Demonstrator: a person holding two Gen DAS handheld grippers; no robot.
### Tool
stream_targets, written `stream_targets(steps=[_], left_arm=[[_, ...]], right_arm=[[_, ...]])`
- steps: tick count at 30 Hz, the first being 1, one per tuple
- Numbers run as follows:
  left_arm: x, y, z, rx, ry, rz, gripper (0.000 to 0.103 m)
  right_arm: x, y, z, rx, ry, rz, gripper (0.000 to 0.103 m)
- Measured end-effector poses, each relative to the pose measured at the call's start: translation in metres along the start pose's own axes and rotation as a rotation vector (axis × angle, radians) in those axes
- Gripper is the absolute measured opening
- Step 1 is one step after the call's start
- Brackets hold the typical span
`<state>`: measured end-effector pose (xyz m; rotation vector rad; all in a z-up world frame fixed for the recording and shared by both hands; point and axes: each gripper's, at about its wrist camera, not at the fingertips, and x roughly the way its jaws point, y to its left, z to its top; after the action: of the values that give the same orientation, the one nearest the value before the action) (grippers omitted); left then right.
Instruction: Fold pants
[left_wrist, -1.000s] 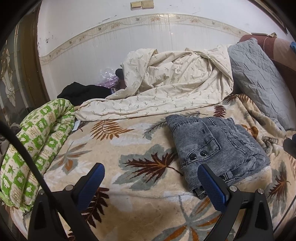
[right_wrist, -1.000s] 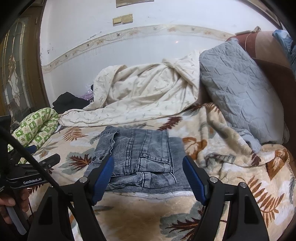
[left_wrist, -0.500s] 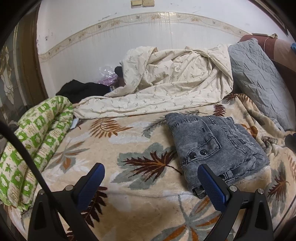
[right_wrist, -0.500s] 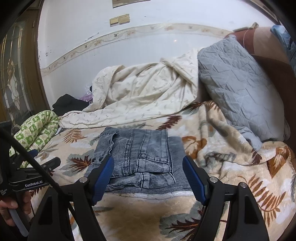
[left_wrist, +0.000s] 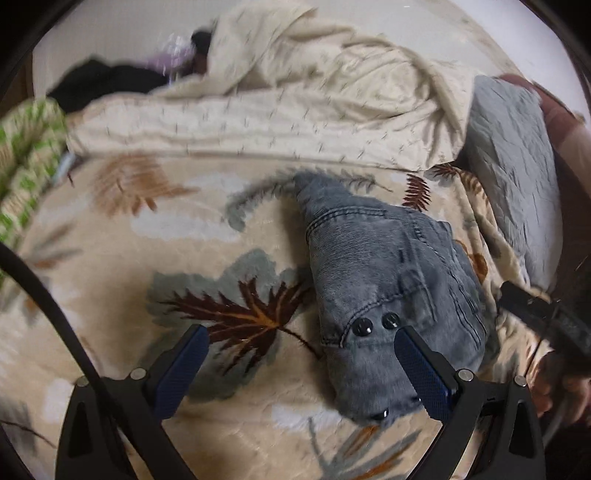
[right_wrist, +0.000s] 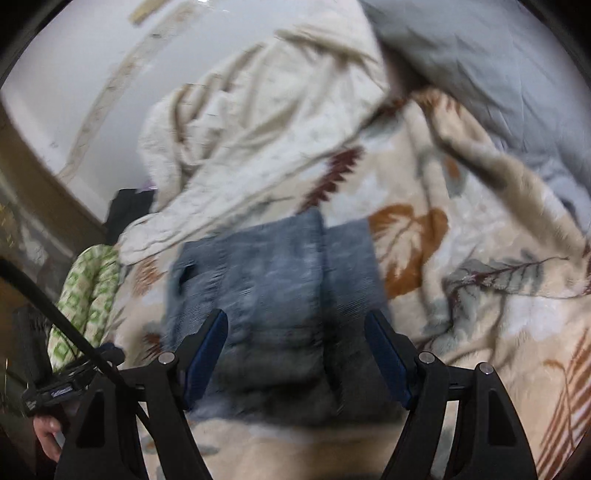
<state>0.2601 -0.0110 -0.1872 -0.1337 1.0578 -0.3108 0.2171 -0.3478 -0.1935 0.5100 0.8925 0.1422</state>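
On the left edge of the bed we see a green quilt (left_wrist: 26, 162) rolled up, with dark clothes (left_wrist: 107, 79) behind it by the wall. Our left gripper (left_wrist: 301, 363) hangs over the leaf blanket (left_wrist: 110, 258) with its jaws wide apart and nothing between them; the right-hand finger (left_wrist: 424, 373) overlaps the near corner of the jeans (left_wrist: 388, 280) in our view, but we cannot tell whether it touches. The jeans lie folded on the blanket, right of centre, two dark buttons (left_wrist: 375, 324) facing us. Behind them a cream duvet (left_wrist: 288, 103) is heaped along the wall, and a grey pillow (left_wrist: 517, 177) leans at the right.

In the blurred right wrist view, our right gripper (right_wrist: 297, 352) also stands wide open, its fingers on either side of the near end of the jeans (right_wrist: 273, 280), holding nothing that we can see. The other gripper (right_wrist: 74, 380) shows low at the left, with a hand (right_wrist: 46, 435) beneath.
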Motion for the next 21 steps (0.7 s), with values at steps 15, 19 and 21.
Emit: stream_targets(steps=[15,19,21], left_arm=[[0.044,-0.017,0.004,0.010,0.114,-0.200,0.100],[0.050,-0.020,0.003,0.016,0.137,-0.239,0.096],[0.052,-0.025,0.001,0.026,0.145,-0.250,0.095]], right_arm=[[0.054,-0.042,0.009,0.157,0.133,0.048,0.077],[0.056,-0.038,0.007,0.150,0.135,0.045,0.074],[0.058,-0.038,0.005,0.154,0.140,0.042,0.070]])
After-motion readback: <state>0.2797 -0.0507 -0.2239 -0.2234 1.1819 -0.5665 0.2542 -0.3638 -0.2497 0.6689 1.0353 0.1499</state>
